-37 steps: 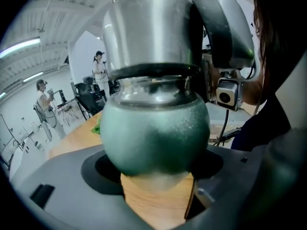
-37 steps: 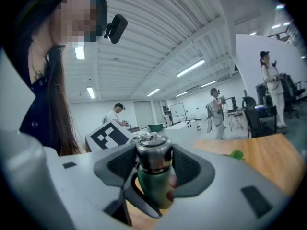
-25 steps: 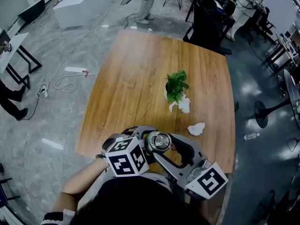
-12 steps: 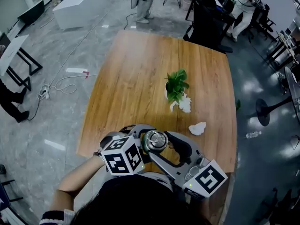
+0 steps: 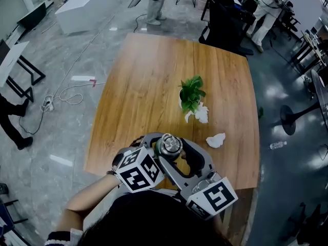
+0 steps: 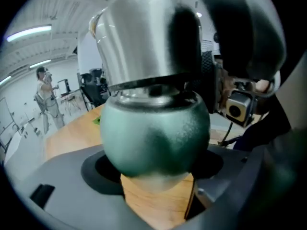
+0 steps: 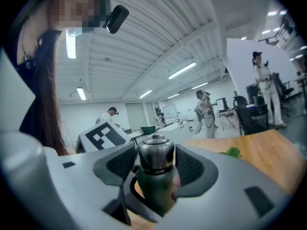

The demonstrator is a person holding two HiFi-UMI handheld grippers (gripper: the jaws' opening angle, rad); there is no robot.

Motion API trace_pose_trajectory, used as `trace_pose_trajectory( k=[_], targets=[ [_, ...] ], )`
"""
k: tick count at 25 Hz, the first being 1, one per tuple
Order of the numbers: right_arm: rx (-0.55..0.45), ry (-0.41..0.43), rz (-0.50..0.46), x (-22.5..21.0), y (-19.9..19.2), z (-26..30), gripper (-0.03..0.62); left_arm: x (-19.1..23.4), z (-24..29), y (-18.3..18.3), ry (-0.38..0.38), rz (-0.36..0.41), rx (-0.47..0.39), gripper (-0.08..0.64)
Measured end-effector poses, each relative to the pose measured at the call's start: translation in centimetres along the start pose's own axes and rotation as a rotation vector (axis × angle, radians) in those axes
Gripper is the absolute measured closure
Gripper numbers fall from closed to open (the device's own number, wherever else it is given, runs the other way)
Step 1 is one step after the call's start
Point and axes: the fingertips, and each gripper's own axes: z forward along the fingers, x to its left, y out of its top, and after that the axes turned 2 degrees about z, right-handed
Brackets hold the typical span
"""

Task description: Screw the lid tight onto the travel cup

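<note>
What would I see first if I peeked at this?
The left tongs grip a green travel cup above the near edge of the wooden table, while the right tongs pinch its silver lid. Mid-table sits a leafy plant beside crumpled white tissues.

We've got the travel cup (image 5: 169, 147) at the table's (image 5: 138, 86) near edge, lid (image 7: 155, 158) on top. The left gripper (image 6: 156, 169) sits to its left, the right gripper (image 7: 156, 164) to its near right. Farther off stands the plant (image 5: 191, 94), with a tissue (image 5: 201, 114) just near of it and another tissue (image 5: 215, 140) right of the cup.
</note>
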Motion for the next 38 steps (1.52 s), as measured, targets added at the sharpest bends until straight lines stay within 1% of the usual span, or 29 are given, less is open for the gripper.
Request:
trace_pose_trajectory(
  k=[2,4,5,6,7,8,10,12,13,14,15,16,18,20,21,22,23,24,25,27,28,29,30,31,32,34,36,38],
  targets=[
    [0.038,0.085,-0.015,0.4,0.1,-0.4,0.329,-0.9,-0.4,0.2,-0.076,0.078,-0.009,0.163],
    [0.075,0.15,-0.051,0.6,0.0,-0.7,0.327,-1.8,-0.5,0.0,-0.139,0.137,0.007,0.163],
    [0.088,0.167,-0.072,0.6,-0.2,-0.8,0.328,-2.0,-0.4,-0.2,-0.152,0.152,0.021,0.163],
    [0.092,0.166,-0.092,0.6,-0.3,-0.8,0.328,-2.0,-0.2,-0.5,-0.151,0.158,0.034,0.163],
    [0.085,0.145,-0.108,0.4,-0.3,-0.7,0.33,-1.8,0.1,-0.6,-0.136,0.153,0.046,0.163],
    [0.072,0.106,-0.116,0.1,-0.3,-0.5,0.331,-1.5,0.3,-0.7,-0.114,0.138,0.055,0.163],
    [0.041,-0.003,-0.111,-0.6,-0.2,-0.1,0.333,-0.7,0.7,-0.7,-0.059,0.082,0.06,0.163],
    [0.018,-0.103,-0.086,-1.3,-0.1,0.1,0.333,0.0,1.0,-0.5,-0.009,0.021,0.054,0.163],
    [0.01,-0.128,-0.068,-1.5,0.0,0.2,0.333,0.2,1.1,-0.4,0.009,0.001,0.052,0.163],
    [0.004,-0.13,-0.051,-1.6,0.1,0.2,0.333,0.3,1.2,-0.3,0.018,-0.006,0.048,0.163],
    [0.005,-0.106,-0.038,-1.4,0.2,0.2,0.333,0.2,1.2,-0.2,0.012,0.002,0.041,0.163],
    [0.017,-0.059,-0.034,-1.0,0.2,0.1,0.333,0.0,1.1,-0.1,-0.012,0.028,0.032,0.163],
    [0.068,0.062,-0.05,0.0,-0.1,-0.7,0.331,-1.2,0.8,-0.2,-0.104,0.129,0.006,0.163],
    [0.114,0.157,-0.062,0.8,-0.4,-1.5,0.331,-2.6,0.4,-0.5,-0.206,0.246,-0.011,0.163],
    [0.125,0.19,-0.064,1.0,-0.5,-1.7,0.331,-3.2,0.2,-0.6,-0.241,0.282,-0.01,0.163],
    [0.126,0.206,-0.066,1.2,-0.5,-1.7,0.331,-3.5,0.2,-0.7,-0.256,0.292,-0.007,0.163],
    [0.116,0.199,-0.068,1.1,-0.5,-1.7,0.331,-3.6,0.3,-0.6,-0.251,0.277,-0.004,0.163],
    [0.099,0.17,-0.067,0.8,-0.4,-1.6,0.333,-3.3,0.5,-0.5,-0.225,0.244,-0.001,0.163],
    [0.079,0.124,-0.063,0.4,-0.2,-1.4,0.333,-2.7,0.7,-0.4,-0.182,0.201,0.003,0.163],
    [0.042,0.01,-0.055,-0.6,0.1,-0.9,0.334,-1.1,0.9,-0.2,-0.07,0.115,0.019,0.163],
    [0.026,-0.035,-0.055,-0.9,0.3,-0.8,0.334,-0.5,1.0,-0.1,-0.02,0.085,0.025,0.163],
    [0.014,-0.058,-0.055,-0.9,0.5,-0.7,0.334,-0.1,1.0,0.0,0.01,0.067,0.022,0.163],
    [0.007,-0.054,-0.051,-0.7,0.6,-0.6,0.334,-0.1,1.0,0.2,0.011,0.061,0.008,0.163],
    [0.009,-0.023,-0.041,-0.3,0.7,-0.6,0.334,-0.4,0.8,0.4,-0.014,0.064,-0.013,0.163],
    [0.02,0.028,-0.03,0.3,0.7,-0.6,0.334,-0.9,0.6,0.6,-0.057,0.079,-0.035,0.163],
    [0.052,0.128,-0.026,1.2,0.6,-0.9,0.333,-2.3,0.1,0.5,-0.163,0.14,-0.059,0.163],
    [0.081,0.195,-0.037,1.8,0.3,-1.3,0.333,-3.6,-0.5,-0.2,-0.257,0.22,-0.044,0.163],
    [0.106,0.238,-0.051,2.3,-0.2,-1.4,0.333,-4.5,-0.8,-0.9,-0.331,0.27,-0.022,0.163]
  ],
)
